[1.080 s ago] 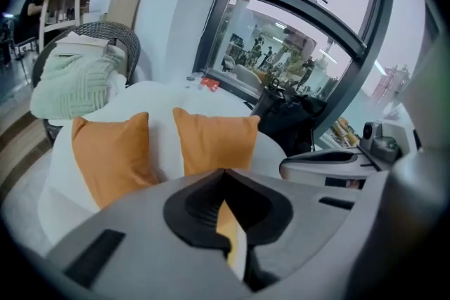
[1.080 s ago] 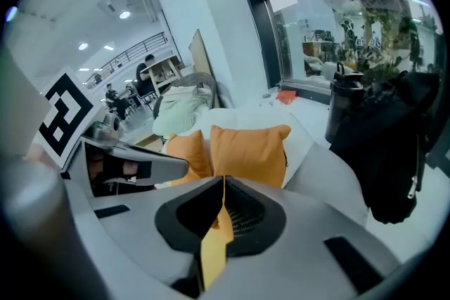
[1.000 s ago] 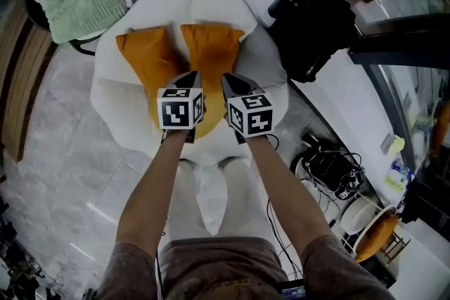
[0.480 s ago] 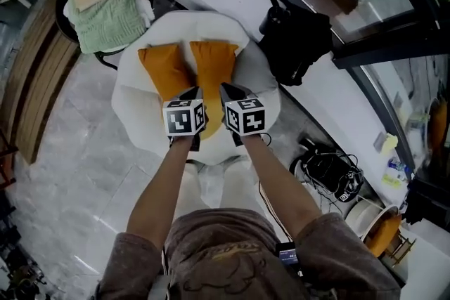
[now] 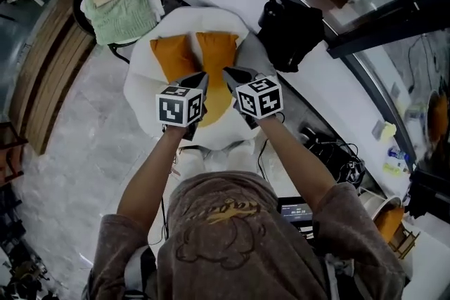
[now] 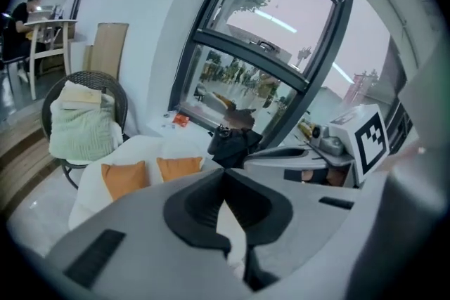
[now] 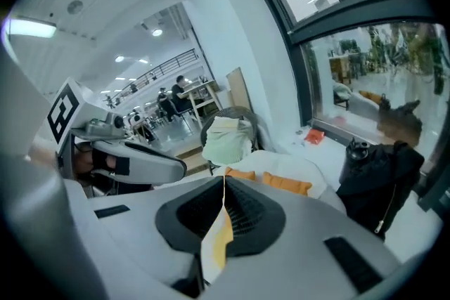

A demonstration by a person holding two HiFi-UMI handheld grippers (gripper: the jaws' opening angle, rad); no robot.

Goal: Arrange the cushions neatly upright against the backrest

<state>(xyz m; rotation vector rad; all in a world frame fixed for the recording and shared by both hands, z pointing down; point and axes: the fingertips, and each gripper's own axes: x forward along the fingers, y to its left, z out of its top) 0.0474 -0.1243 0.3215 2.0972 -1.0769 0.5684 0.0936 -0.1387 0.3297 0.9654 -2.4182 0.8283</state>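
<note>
Cushions (image 5: 174, 57) beyond left tongs (image 5: 200, 79), right tongs (image 5: 234, 75): likely light, soft; pinch top corners. Both tongs closed, empty.

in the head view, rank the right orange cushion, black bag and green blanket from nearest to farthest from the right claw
1. right orange cushion, just beyond the right claw, on the white seat.
2. black bag, off to the right, beside the seat.
3. green blanket, farthest, at the upper left.

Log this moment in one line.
orange cushions: side by side, upright against backrest of white chair | left gripper: shut, empty | right gripper: shut, empty
</note>
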